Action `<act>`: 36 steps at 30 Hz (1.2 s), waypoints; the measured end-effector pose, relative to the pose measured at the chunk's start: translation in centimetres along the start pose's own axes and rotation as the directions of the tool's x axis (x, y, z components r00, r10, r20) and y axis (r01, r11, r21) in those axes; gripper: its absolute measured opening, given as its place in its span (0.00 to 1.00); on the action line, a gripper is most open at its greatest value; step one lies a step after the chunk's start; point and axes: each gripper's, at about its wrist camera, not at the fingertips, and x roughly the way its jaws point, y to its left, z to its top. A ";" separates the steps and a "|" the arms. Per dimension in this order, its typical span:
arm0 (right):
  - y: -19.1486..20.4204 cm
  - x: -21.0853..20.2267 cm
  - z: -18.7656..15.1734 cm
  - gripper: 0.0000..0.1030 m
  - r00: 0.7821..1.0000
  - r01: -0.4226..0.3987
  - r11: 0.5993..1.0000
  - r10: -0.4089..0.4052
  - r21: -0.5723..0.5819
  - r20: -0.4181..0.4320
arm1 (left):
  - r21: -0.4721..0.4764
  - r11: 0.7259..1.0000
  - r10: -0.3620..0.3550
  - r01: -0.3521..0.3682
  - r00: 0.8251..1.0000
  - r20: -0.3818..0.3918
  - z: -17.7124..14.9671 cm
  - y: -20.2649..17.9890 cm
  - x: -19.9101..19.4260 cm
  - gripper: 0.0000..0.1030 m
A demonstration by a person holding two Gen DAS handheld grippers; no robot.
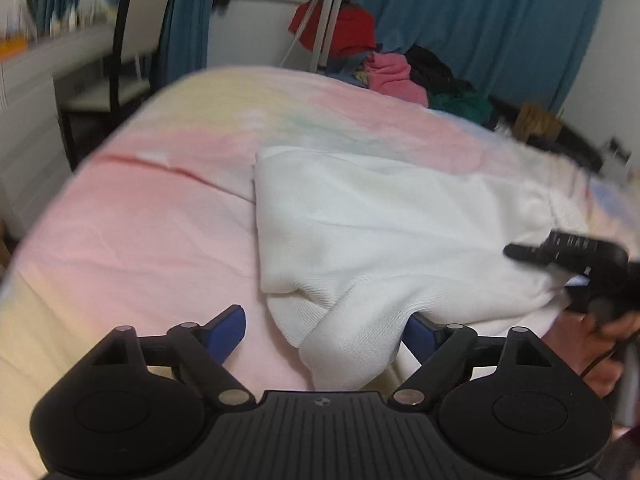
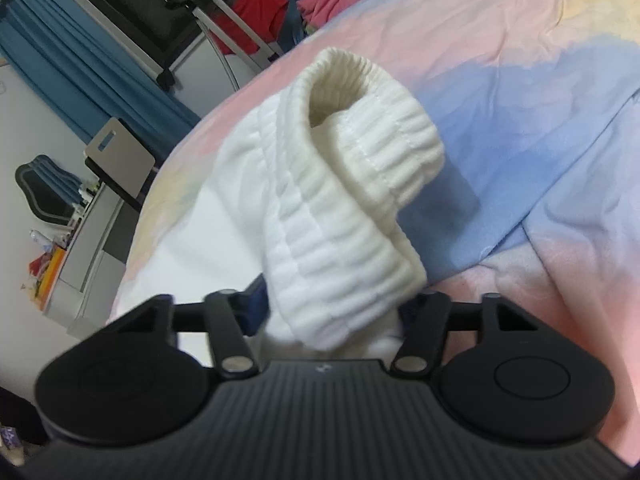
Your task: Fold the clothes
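Gripping white sweater (image 2: 320, 208), right tool (image 2: 332, 312)

Left claw (image 1: 324, 330) spread wide; right claw (image 2: 332, 304) clamped partway.

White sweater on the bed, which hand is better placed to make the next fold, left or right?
Right, probably. The right gripper already has the white sweater by its ribbed collar between its jaws. The left gripper stands open, with only a loose edge lying between its fingers, not pinched.
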 end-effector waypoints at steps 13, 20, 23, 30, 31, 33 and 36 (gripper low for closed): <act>1.3 -0.9 0.2 0.42 0.998 0.010 1.000 -0.008 -0.025 0.058 | -0.257 0.950 -0.171 0.175 0.984 0.037 1.2 3.5 -0.2 0.99; 1.2 -0.4 0.2 0.42 0.998 0.022 0.999 -0.021 -0.023 0.058 | -0.523 0.842 -0.154 0.133 0.988 0.004 1.1 6.2 5.0 0.98; 1.1 -0.3 0.2 0.43 0.998 0.021 1.000 -0.020 -0.019 0.058 | -0.597 0.785 -0.207 0.162 0.978 -0.007 0.9 7.2 6.5 0.98; 1.1 -0.4 0.3 0.43 0.999 0.011 1.000 -0.011 -0.008 0.053 | -0.585 0.781 -0.299 0.220 0.953 -0.041 0.4 6.2 7.3 0.67; 1.3 -0.8 0.5 0.43 0.999 0.004 1.000 -0.003 -0.010 0.054 | -0.577 0.787 -0.291 0.216 0.956 -0.039 0.4 6.2 7.1 0.61; 1.7 -1.5 0.7 0.42 0.998 -0.011 1.000 0.012 -0.015 0.055 | -0.585 0.781 -0.290 0.221 0.957 -0.027 0.5 6.1 6.6 0.51; 2.3 -2.8 1.2 0.37 0.998 -0.038 0.999 0.039 -0.017 0.058 | -0.542 0.800 -0.296 0.256 0.955 0.014 1.9 5.2 4.8 0.43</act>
